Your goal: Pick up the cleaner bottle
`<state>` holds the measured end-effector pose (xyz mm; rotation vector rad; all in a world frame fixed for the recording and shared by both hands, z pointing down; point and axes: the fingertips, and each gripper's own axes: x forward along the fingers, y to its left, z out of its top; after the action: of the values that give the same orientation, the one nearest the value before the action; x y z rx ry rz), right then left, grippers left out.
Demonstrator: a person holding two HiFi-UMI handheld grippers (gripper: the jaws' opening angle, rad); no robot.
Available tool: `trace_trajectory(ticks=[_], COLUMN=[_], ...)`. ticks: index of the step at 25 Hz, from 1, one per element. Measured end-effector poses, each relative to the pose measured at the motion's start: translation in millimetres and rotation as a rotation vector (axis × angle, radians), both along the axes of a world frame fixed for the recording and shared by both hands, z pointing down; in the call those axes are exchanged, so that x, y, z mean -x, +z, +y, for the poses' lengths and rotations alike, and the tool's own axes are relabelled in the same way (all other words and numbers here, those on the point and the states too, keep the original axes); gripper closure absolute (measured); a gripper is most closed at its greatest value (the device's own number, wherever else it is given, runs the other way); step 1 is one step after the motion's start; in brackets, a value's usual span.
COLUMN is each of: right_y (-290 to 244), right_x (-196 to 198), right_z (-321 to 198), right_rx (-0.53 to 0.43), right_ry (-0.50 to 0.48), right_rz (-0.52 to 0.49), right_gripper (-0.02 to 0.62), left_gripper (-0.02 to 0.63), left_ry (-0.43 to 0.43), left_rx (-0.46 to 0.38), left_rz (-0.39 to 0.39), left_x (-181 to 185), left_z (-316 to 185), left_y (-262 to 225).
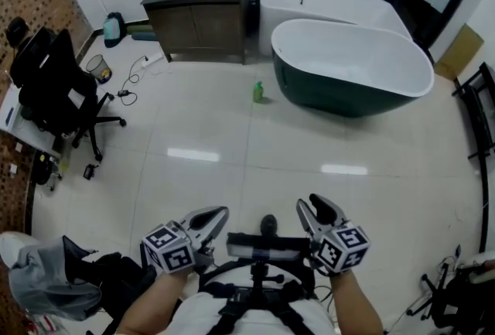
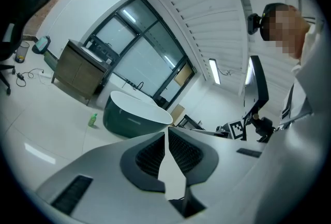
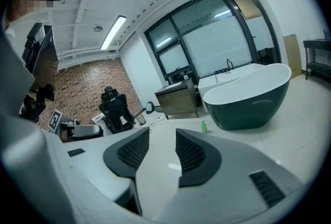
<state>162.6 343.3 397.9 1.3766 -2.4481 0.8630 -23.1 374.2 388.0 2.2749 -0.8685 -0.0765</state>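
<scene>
The cleaner bottle [image 1: 258, 91] is small and green and stands upright on the pale tiled floor, just left of the bathtub and far ahead of both grippers. It also shows in the left gripper view [image 2: 93, 120] and the right gripper view [image 3: 204, 126], small and distant. My left gripper [image 1: 223, 211] is low at the near edge of the head view; its jaws are shut with nothing between them [image 2: 166, 135]. My right gripper [image 1: 308, 204] is beside it, open with an empty gap [image 3: 162, 137]. Both point towards the tub.
A dark green bathtub [image 1: 352, 66] with a white rim stands right of the bottle. A wooden vanity [image 1: 197, 20] is at the back, a black office chair [image 1: 58, 90], a bin [image 1: 98, 66] and floor cables [image 1: 131, 82] at left, a black rack [image 1: 479, 117] at right.
</scene>
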Motion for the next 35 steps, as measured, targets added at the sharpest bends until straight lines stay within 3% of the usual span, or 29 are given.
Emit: trace_trajectory(ticks=[8, 19, 26, 35], right_y=[21, 10, 13, 12], right_x=[22, 22, 58, 132], right_z=[-85, -207, -251, -322], right_rx=[0.017, 0.013, 0.05, 0.038], right_ry=[-0.083, -0.138, -0.122, -0.003], right_rz=[-0.021, -0.07, -0.062, -0.015], right_gripper=[0.423, 0.423, 0.43, 0.555], left_gripper=[0.591, 0.591, 0.592, 0.591], left_ry=[-0.085, -0.096, -0.047, 0.102], left_rx=[0.035, 0.035, 0.065, 0.036], left_rz=[-0.01, -0.055, -0.017, -0.021], left_x=[22, -1, 16, 94], left_z=[-66, -185, -242, -338], left_y=[4, -10, -2, 1])
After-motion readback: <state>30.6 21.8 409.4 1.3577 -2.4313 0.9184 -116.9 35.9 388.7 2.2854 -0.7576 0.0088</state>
